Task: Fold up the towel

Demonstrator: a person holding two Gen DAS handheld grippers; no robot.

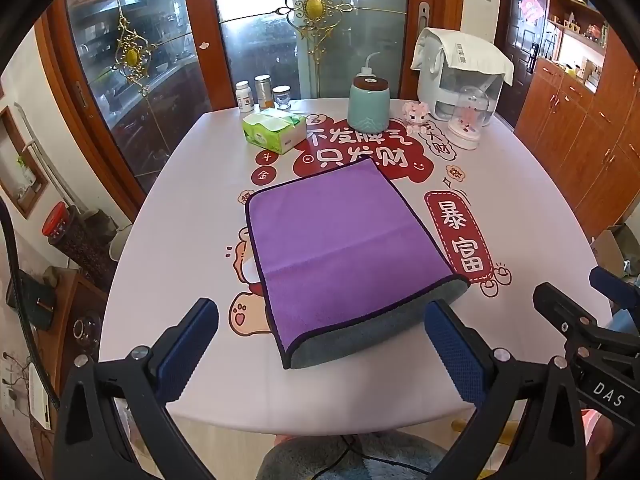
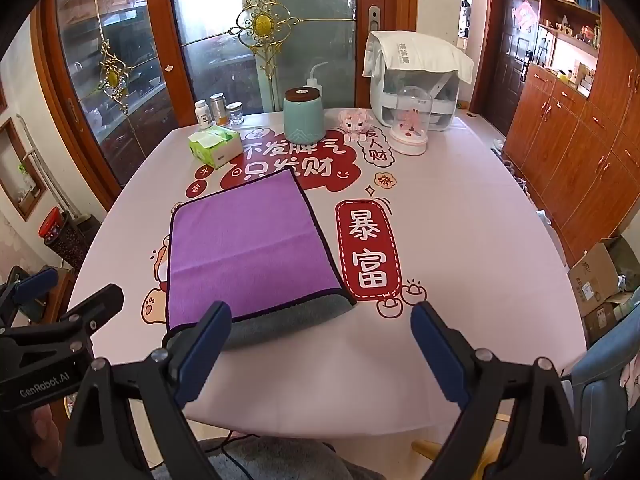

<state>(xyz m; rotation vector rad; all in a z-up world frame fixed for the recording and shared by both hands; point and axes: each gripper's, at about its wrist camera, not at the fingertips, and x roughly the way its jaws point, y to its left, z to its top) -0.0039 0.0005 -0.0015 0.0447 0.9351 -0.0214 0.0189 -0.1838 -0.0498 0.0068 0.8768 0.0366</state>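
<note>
A purple towel [image 1: 340,240] with a dark hem lies folded flat on the table [image 1: 180,240], its grey underside showing along the near fold. It also shows in the right wrist view [image 2: 244,248]. My left gripper [image 1: 320,320] is open and empty, held above the table's near edge with the towel's near fold between its fingertips in view. My right gripper [image 2: 320,316] is open and empty, just right of the towel's near right corner. The right gripper also shows at the left wrist view's right edge [image 1: 576,300].
At the table's [image 2: 460,240] far end stand a tissue box [image 1: 274,130], three small jars [image 1: 262,94], a teal canister [image 1: 368,106], a pink toy [image 1: 416,114], a glass dome [image 1: 468,120] and a white appliance [image 1: 460,72]. Wooden cabinets [image 2: 580,140] stand to the right, cardboard boxes [image 2: 596,280] on the floor.
</note>
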